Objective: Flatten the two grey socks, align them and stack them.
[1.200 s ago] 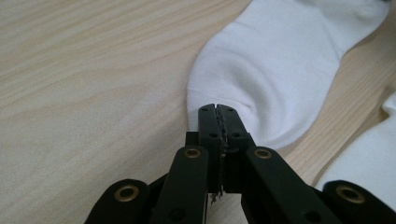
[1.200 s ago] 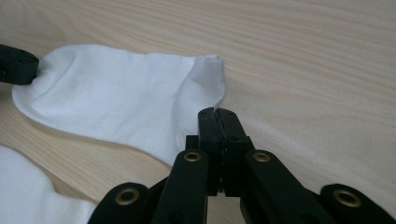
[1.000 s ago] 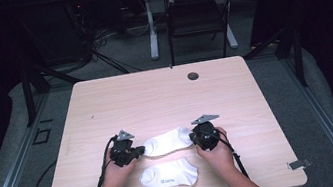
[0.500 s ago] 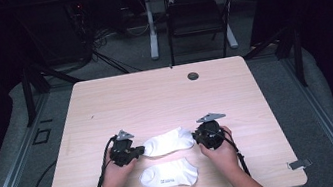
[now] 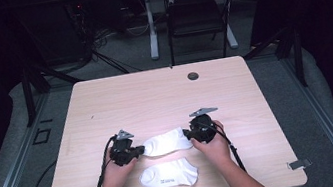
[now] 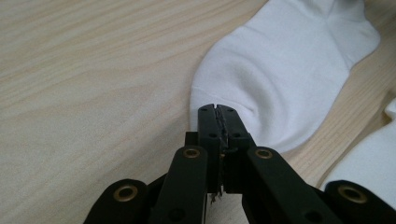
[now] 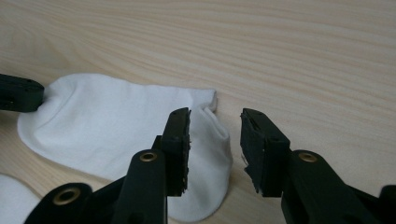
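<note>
Sock (image 5: 167, 141) toe pinched in left claw (image 6: 218, 112); right claw (image 7: 215, 122) open at cuff; near sock (image 5: 168, 174) print illegible.

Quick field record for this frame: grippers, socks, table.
left gripper: jaws shut on the toe end of the far sock
right gripper: jaws open at the far sock's cuff end, one jaw over the cloth, not clamped
far sock: white, flat, stretched between both grippers
near sock: white, flat, untouched, closer to the person
table: light wood, small dark round fitting near far edge
</note>
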`<state>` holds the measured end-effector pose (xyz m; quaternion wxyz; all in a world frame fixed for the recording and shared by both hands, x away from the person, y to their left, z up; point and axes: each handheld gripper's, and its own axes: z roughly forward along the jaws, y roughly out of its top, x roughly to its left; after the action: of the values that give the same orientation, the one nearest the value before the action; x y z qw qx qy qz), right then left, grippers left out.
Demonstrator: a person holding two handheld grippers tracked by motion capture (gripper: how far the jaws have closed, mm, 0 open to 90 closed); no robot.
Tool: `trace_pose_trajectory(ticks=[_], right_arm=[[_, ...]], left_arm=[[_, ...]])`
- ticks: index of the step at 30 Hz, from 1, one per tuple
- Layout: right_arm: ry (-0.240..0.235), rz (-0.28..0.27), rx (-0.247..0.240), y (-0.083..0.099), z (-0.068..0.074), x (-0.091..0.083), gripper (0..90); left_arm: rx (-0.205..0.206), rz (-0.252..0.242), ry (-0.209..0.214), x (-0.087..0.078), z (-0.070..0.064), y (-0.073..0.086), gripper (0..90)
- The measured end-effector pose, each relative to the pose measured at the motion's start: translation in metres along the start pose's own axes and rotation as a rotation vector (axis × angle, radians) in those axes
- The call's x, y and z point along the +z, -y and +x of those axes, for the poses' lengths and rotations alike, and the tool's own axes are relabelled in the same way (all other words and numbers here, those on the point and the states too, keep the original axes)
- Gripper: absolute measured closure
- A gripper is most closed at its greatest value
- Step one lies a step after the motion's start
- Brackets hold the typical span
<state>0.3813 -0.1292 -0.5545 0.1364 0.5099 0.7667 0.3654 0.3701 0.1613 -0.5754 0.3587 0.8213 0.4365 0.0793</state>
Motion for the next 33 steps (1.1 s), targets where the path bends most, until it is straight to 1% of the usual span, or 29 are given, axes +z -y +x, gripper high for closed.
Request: trace_pose_trajectory(ticks=[3, 4, 5, 6, 9, 11, 13, 15, 17, 18, 20, 23, 26, 28, 30, 32, 33], right_arm=[[0.017, 0.027, -0.001, 0.001, -0.001, 0.006, 70.0], [0.017, 0.027, -0.001, 0.001, -0.001, 0.006, 70.0], [0.037, 0.045, -0.004, 0.002, -0.001, 0.009, 77.9], [0.037, 0.045, -0.004, 0.002, -0.001, 0.009, 77.9], [0.045, 0.07, -0.009, 0.004, -0.002, 0.011, 85.8], [0.051, 0.072, -0.013, 0.005, -0.002, 0.012, 86.2], [0.064, 0.087, -0.032, 0.006, -0.002, 0.014, 86.8], [0.066, 0.084, -0.035, 0.007, -0.001, 0.014, 86.9], [0.08, 0.089, -0.056, 0.007, 0.001, 0.014, 87.0], [0.08, 0.089, -0.056, 0.007, 0.001, 0.014, 87.0], [0.087, 0.093, -0.069, 0.008, 0.001, 0.013, 87.1], [0.085, 0.094, -0.068, 0.009, 0.001, 0.012, 87.1], [0.096, 0.093, -0.081, 0.011, -0.001, 0.01, 87.2], [0.098, 0.094, -0.079, 0.012, -0.002, 0.009, 87.2], [0.09, 0.092, -0.069, 0.012, -0.003, 0.009, 87.1], [0.082, 0.089, -0.067, 0.013, -0.002, 0.008, 86.9], [0.082, 0.088, -0.069, 0.013, -0.001, 0.008, 86.9]], left_arm=[[0.0, -0.001, 0.001, 0.0, 0.0, 0.0, 89.1], [0.0, -0.001, 0.001, 0.0, 0.0, 0.0, 89.1], [-0.001, -0.001, 0.001, 0.0, 0.001, 0.0, 89.1], [-0.001, -0.001, 0.001, 0.0, 0.001, -0.001, 89.1], [0.001, -0.001, 0.002, 0.0, 0.001, 0.0, 89.2], [0.001, -0.002, 0.002, 0.0, 0.001, 0.0, 89.2], [0.001, -0.002, 0.002, 0.0, 0.001, 0.0, 89.2], [0.002, -0.001, 0.002, 0.0, 0.001, 0.0, 89.2], [0.006, 0.001, 0.001, 0.0, 0.002, 0.0, 89.1], [0.006, 0.007, 0.003, -0.001, 0.002, 0.0, 89.1], [0.0, 0.001, 0.001, -0.001, 0.003, 0.0, 89.1], [-0.001, 0.0, -0.003, -0.002, 0.004, 0.001, 89.1], [0.002, 0.003, -0.007, -0.003, 0.005, 0.001, 89.2], [0.001, 0.003, -0.008, -0.003, 0.005, 0.002, 89.1], [0.0, 0.009, -0.009, -0.004, 0.004, 0.001, 88.8], [0.003, 0.01, -0.01, -0.004, 0.003, 0.001, 86.8], [0.007, 0.005, -0.017, -0.004, 0.002, 0.0, 85.3]])
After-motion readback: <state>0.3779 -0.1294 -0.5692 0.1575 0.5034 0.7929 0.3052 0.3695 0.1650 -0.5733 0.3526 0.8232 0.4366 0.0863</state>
